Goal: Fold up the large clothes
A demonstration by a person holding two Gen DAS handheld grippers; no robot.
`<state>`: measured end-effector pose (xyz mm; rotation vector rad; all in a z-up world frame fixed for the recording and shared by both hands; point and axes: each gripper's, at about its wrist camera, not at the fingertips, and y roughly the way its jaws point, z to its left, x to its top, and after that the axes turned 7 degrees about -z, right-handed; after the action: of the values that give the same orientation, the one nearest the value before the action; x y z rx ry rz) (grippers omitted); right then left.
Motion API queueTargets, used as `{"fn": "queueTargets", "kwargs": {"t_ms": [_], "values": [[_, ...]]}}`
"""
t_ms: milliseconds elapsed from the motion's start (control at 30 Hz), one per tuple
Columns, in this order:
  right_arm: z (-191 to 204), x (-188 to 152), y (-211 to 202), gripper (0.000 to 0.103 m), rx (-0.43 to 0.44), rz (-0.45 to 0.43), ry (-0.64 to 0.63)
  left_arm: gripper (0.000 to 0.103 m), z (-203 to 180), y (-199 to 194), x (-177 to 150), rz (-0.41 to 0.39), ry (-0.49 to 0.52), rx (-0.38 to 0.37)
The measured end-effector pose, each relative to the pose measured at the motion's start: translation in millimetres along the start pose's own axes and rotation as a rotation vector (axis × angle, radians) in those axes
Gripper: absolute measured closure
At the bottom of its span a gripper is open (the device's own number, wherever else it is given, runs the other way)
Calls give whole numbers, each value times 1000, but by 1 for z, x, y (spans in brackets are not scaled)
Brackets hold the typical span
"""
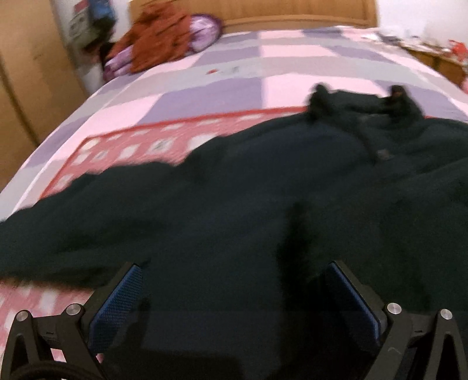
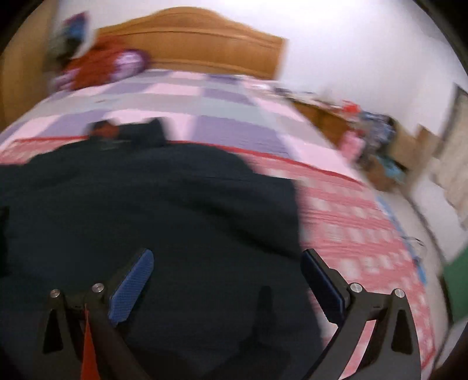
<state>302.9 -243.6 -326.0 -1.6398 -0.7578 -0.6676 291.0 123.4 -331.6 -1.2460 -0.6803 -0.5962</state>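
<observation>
1. A large dark garment (image 1: 234, 204) is seen spread across the patterned bedspread (image 1: 175, 87), its collar end toward the wooden headboard (image 1: 292, 14). One sleeve is extended to the left in the left wrist view; on the right side the cloth ends at a fairly straight edge.
2. The left gripper (image 1: 234, 292) is held over the near hem with its jaws wide apart; nothing is clamped between the blue pads (image 1: 117, 304).
3. The right gripper (image 2: 228, 280) is positioned above the near right part of the garment (image 2: 146, 204), jaws likewise spread wide and empty.
4. Both views are motion-blurred, so fine creases and the exact hem line cannot be made out.
5. Risk judged: the bedspread could be pinched together with the hem if the jaws are closed too deep, since both fabrics are soft and lie in contact.
6. Risk judged: only the top layer might be taken, leaving the back panel behind and skewing the fold.
7. Risk judged: uneven grasp points would produce a slanted fold, and the outstretched sleeve could drag or bunch.
</observation>
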Motion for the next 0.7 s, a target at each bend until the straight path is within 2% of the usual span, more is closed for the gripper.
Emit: {"fn": "queueTargets", "kwargs": {"t_ms": [133,167,233,267,367,533,600,700], "values": [[75,11,15,1,126,-1,-64,0,48,-2,-17,50,-60,75],[93,11,21,1,141,20,-82,0,63,-4,-21,56,-74,102],[128,-6,51,1,128,142,-129,0,91,-4,-26,69,-108,140],[132,-15,61,0,103,138,-128,0,108,-4,-28,78,-134,160],[124,-25,66,0,112,50,-79,0,164,-3,-31,97,-223,212],[128,-26,75,0,90,27,-94,0,254,2,-43,118,-387,295],[139,-29,69,0,73,18,-105,0,293,8,-50,131,-457,326],[133,-33,60,0,66,13,-105,0,346,18,-63,147,-560,368]]}}
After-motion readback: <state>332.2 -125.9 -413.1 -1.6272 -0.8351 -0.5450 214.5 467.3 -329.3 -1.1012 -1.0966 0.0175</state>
